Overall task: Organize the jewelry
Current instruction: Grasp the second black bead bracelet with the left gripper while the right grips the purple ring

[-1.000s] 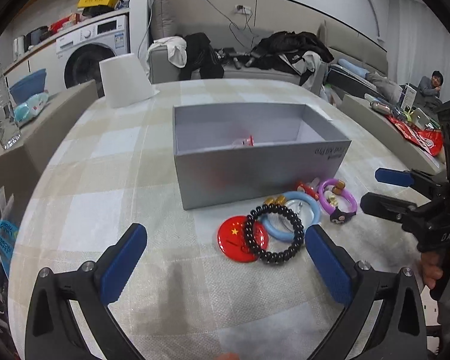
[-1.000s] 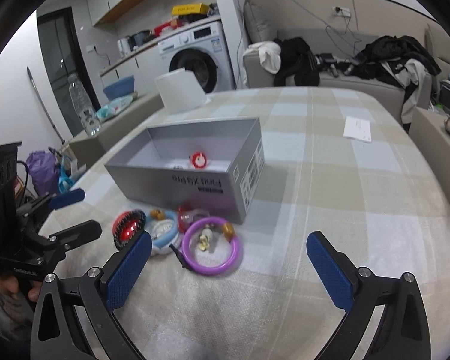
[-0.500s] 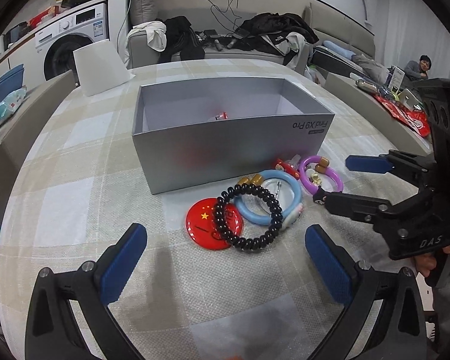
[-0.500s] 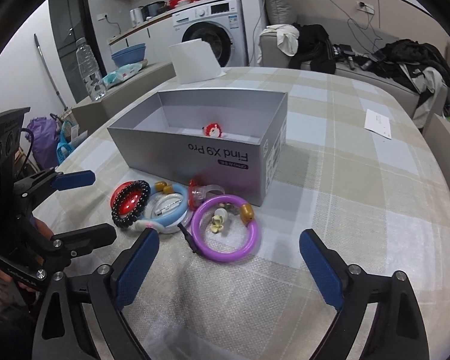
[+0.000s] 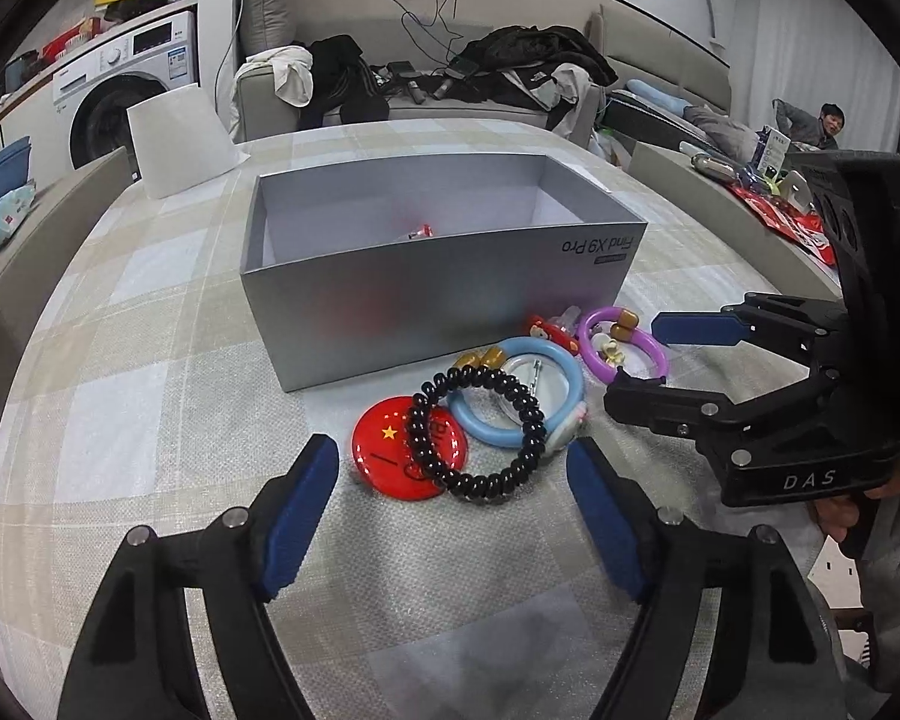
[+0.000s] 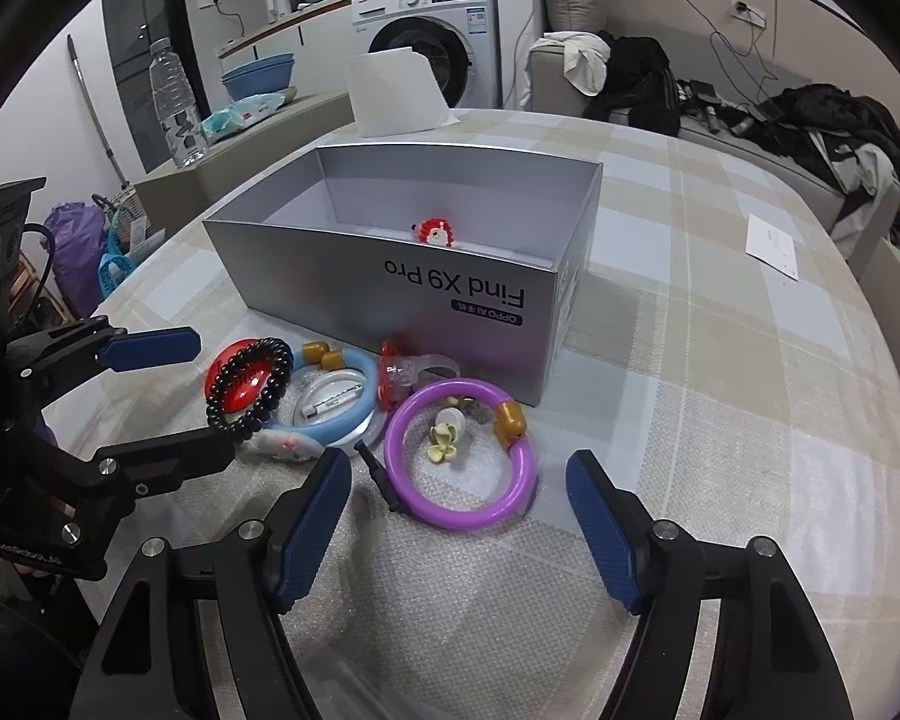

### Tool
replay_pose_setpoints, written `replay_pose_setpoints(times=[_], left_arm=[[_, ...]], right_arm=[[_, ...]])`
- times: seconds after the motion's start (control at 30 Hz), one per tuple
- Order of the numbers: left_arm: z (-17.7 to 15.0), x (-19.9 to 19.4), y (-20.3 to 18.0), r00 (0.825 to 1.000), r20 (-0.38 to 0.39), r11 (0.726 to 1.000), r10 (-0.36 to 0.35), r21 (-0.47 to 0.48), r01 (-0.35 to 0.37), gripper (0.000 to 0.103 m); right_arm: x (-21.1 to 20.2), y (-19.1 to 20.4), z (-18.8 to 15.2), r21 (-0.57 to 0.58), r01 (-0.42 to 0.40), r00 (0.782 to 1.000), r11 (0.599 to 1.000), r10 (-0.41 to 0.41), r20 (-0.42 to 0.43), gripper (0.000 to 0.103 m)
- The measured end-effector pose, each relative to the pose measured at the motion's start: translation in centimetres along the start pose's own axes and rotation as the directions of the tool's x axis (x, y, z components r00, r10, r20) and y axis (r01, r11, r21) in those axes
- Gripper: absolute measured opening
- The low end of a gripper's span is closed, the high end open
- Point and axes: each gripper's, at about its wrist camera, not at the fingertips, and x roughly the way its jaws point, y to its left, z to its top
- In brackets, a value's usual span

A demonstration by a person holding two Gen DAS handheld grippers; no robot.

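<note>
left gripper (image 5: 450, 516): jaws narrowing, empty, framing black bead bracelet (image 5: 477, 435) | right gripper (image 6: 459, 516): jaws narrowing, empty, framing purple bangle (image 6: 459, 459) | grey box (image 6: 390, 276): open behind for drop-off

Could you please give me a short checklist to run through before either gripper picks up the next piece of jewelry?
1. Left gripper lined up on the black bead bracelet: ok, the bracelet lies just ahead between its fingers; the jaws have just been closing, no pad touching it.
2. Right gripper lined up on the purple bangle: ok, jaws also just closing, not touching.
3. Bracelet free to lift alone: not ok, it overlaps the red badge and blue bangle.
4. Grey box open to receive: ok.
5. Grippers apart from each other: ok.
</note>
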Motion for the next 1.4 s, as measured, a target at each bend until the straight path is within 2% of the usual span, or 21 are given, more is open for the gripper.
replay_pose_setpoints(times=[0.4, 0.43, 0.5, 0.57, 0.6, 0.87, 1.17, 1.3, 1.4], left_arm=[[0.0, -0.3, -0.3, 1.000, 0.017, 1.000, -0.007, 0.019, 0.006, 0.074], [0.0, -0.4, -0.3, 1.000, 0.019, 1.000, -0.007, 0.022, 0.007, 0.072], [-0.1, -0.4, -0.4, 1.000, 0.018, 1.000, -0.005, 0.028, 0.005, 0.058], [-0.2, -0.3, -0.4, 1.000, 0.013, 1.000, -0.007, 0.025, 0.007, 0.055], [-0.2, -0.4, -0.4, 1.000, 0.014, 1.000, -0.007, 0.025, 0.007, 0.053], [0.1, -0.3, -0.8, 1.000, 0.020, 0.999, -0.021, 0.045, 0.020, 0.053], [0.7, 0.9, -1.1, 1.000, -0.024, 0.998, 0.011, 0.066, -0.010, 0.052], [0.4, 0.9, -1.5, 1.000, -0.022, 0.995, 0.022, 0.097, -0.020, 0.037], [0.3, 0.7, -1.5, 1.000, -0.018, 0.995, 0.021, 0.097, -0.019, 0.030]], right_arm=[[0.3, 0.9, 0.0, -0.050, 0.037, 0.999, 0.998, -0.038, -0.009, 0.072], [0.3, 1.0, 0.0, -0.056, 0.042, 0.999, 0.998, -0.042, -0.009, 0.071], [0.3, 1.3, 0.0, -0.068, 0.043, 0.999, 0.997, -0.044, -0.004, 0.066], [0.2, 1.3, -0.1, -0.073, 0.041, 0.999, 0.996, -0.041, 0.001, 0.061], [0.1, 1.3, -0.1, -0.073, 0.041, 0.999, 0.996, -0.041, 0.006, 0.054], [-1.3, 0.3, -0.9, -0.034, -0.026, 0.998, 0.999, 0.028, 0.048, 0.050], [-1.2, 0.1, -0.8, -0.017, -0.066, 0.997, 0.998, 0.067, 0.049, 0.050], [-1.2, 0.1, -0.9, -0.018, -0.072, 0.996, 0.997, 0.073, 0.047, 0.050], [-1.2, 0.2, -1.0, -0.020, -0.072, 0.996, 0.997, 0.073, 0.047, 0.050]])
